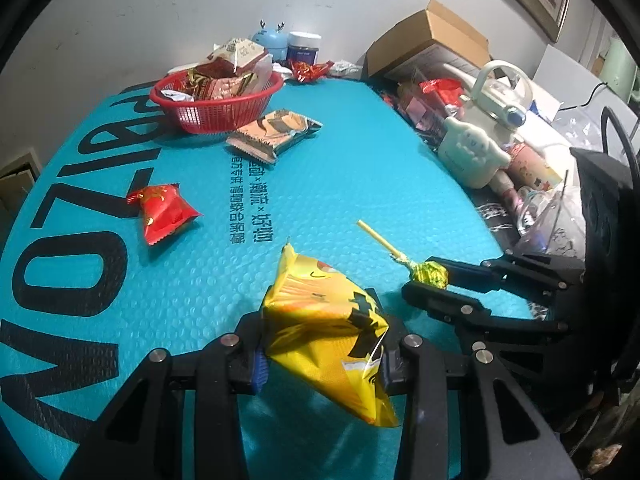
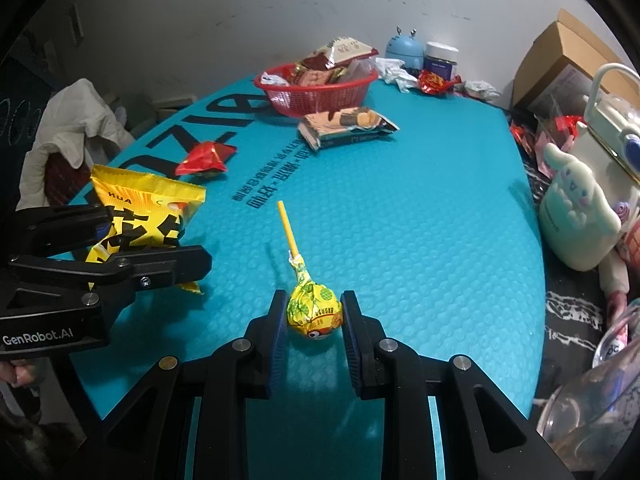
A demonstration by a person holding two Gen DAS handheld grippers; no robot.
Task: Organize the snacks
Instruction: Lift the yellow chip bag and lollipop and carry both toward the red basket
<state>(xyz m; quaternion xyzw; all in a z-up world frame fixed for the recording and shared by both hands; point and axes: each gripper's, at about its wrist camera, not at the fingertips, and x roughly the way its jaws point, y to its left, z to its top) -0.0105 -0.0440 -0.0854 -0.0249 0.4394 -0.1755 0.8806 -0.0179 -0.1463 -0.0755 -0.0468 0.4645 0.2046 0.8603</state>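
Left gripper point(image 1: 320, 354) is clamped on the yellow snack bag point(image 1: 328, 328), bag pinched at mid-body and hanging tilted above the mat. Right gripper point(image 2: 314, 316) brackets the lollipop point(image 2: 316, 310): pads sit right against the wrapped head, but I can't tell whether they actually bite yet. The head rests on the teal mat point(image 2: 400, 220), stick pointing up-frame.

Step in hand, as I read it: secure both items, then carry them to the red basket point(image 2: 316, 88) in the upper middle of the right view.

- Squeeze the lollipop on the head, not the stick; a round head can pop out forward, so close squarely.
- The bag is puffy; don't crush it harder, just keep it level.

Room: the mat is open between you and the basket. The biscuit pack point(image 2: 344, 126) lies just in front of the basket, and the red candy point(image 2: 204, 158) sits left of centre; lift over both. The basket is already heaped, so drop on the near side. Right edge of frame is crowded: the cream bottle point(image 2: 576, 216) stands just off the mat edge, so keep the right gripper's swing inboard.
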